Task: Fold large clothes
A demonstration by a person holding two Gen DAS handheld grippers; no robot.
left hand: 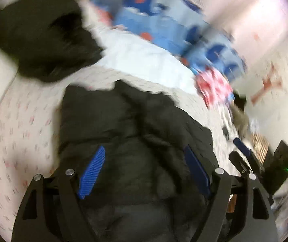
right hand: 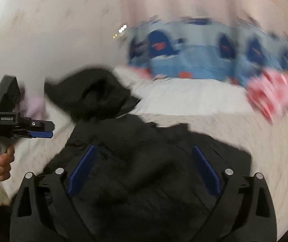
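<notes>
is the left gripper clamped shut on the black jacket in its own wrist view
No, the left gripper has its blue pads spread wide above the black jacket, gripping nothing.

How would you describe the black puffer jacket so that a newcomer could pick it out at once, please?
Start from the bed with the pale patterned sheet. At its far side a blue printed blanket is bunched. The black puffer jacket lies spread on the near part, under the right gripper. Its quilted, puffy panels distinguish it from the black fur-trimmed hood lying just beyond it.

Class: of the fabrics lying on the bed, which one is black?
The puffy black jacket, in front of the hand-held grippers; the blanket behind is blue-patterned.
</notes>
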